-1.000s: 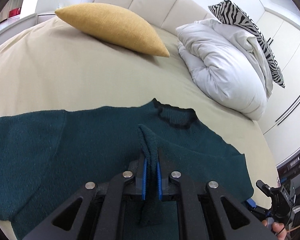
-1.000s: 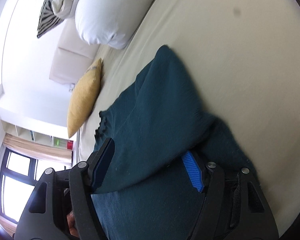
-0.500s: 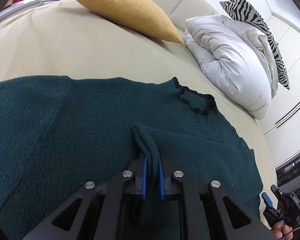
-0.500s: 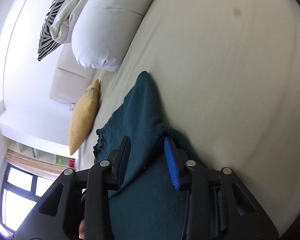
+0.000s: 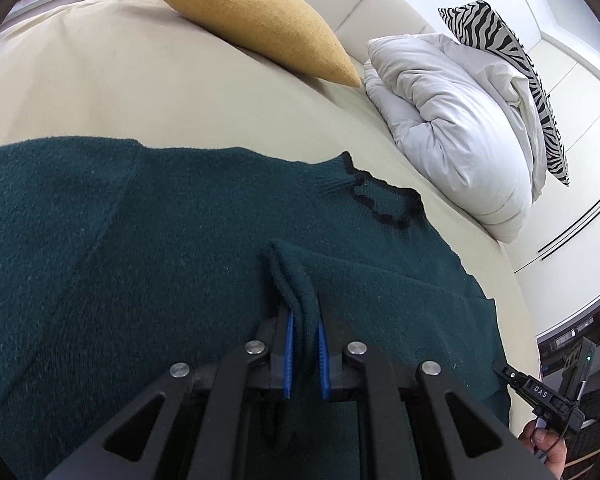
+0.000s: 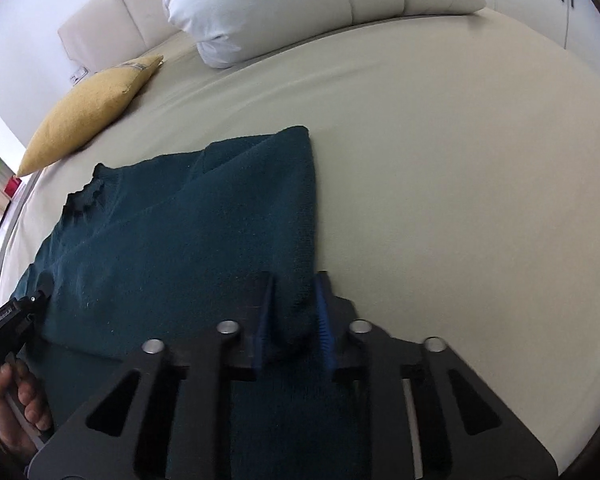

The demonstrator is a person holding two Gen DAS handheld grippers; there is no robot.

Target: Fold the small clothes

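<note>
The left gripper (image 5: 304,344) pinches a fold of the teal sweater (image 5: 140,248); the right gripper (image 6: 294,316) clamps its side edge. Uneven release could drag the knit and undo the fold. Beyond both jaws, bare bed sheet (image 6: 440,160) runs toward the yellow cushion (image 5: 244,20) and duvet (image 5: 460,120).

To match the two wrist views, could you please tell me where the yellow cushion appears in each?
Left wrist: yellow cushion at top centre, left of the white duvet.
Right wrist: cushion at upper left, below-left of the duvet.
Shared landmark: the sweater's collar.
</note>
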